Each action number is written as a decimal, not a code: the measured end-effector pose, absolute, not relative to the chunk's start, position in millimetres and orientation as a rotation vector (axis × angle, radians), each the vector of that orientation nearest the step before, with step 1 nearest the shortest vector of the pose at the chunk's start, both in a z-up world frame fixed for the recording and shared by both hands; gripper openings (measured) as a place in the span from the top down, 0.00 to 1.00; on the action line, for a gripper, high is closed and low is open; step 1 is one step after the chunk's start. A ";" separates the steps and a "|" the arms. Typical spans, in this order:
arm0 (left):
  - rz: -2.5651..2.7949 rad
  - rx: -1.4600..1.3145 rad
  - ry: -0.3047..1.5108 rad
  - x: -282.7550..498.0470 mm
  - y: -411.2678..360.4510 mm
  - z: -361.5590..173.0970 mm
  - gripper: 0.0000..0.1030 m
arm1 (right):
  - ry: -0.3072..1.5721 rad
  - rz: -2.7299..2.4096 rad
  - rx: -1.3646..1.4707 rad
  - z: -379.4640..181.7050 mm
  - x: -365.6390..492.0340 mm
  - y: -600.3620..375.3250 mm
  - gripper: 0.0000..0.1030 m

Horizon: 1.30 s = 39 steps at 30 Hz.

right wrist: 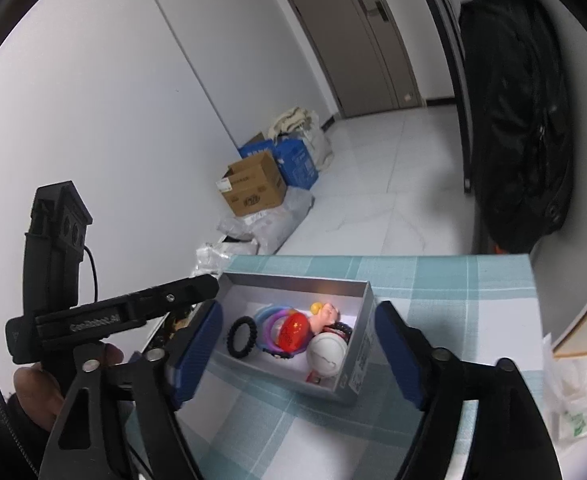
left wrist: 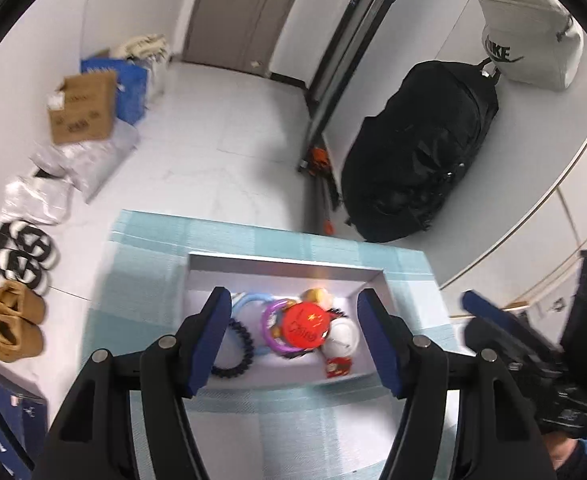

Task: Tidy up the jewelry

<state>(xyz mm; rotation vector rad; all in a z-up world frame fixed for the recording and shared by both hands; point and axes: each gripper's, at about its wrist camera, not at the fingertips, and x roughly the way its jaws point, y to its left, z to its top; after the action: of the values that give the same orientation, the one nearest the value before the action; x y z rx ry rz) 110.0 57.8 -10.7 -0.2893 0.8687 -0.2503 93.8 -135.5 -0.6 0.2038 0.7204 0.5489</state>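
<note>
A shallow silver box (left wrist: 285,266) with a white inside sits on the teal checked cloth (left wrist: 145,280). In it lie a black coiled bracelet (left wrist: 235,354), a purple bangle (left wrist: 269,322), a pale blue ring (left wrist: 245,302), a red round badge (left wrist: 307,326), a white round piece (left wrist: 345,334) and a yellow-and-pink figure (left wrist: 317,295). My left gripper (left wrist: 294,300) hangs open over the box's near side and grips nothing. My right gripper (right wrist: 299,312) is open too, its blue pads (right wrist: 197,356) either side of the box (right wrist: 357,376), apart from it. The bracelet (right wrist: 242,337) and badge (right wrist: 293,334) show between them.
A black backpack (left wrist: 421,148) and a white bag (left wrist: 529,44) rest on a grey surface at right. Cardboard and blue boxes (right wrist: 253,188), plastic bags and shoes (left wrist: 13,324) line the floor at left. A hand (right wrist: 33,392) holds the left tool's black body (right wrist: 93,320). A crumpled plastic bag (right wrist: 573,400) lies at the table's right.
</note>
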 end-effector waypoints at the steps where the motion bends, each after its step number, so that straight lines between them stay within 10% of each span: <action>1: -0.228 -0.275 0.867 105.2 56.4 -10.6 0.41 | 0.703 0.561 0.205 1.0 88.9 -136.4 0.19; 39: -0.041 -0.125 0.717 12.5 35.5 -5.8 0.40 | 0.526 0.572 0.076 -1.6 -17.3 -142.7 0.08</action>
<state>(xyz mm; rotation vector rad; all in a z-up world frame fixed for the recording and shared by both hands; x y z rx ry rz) 12.5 35.5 -5.8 -0.1245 0.7171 -0.0410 -17.3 -142.7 -1.6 0.0762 0.5256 0.5719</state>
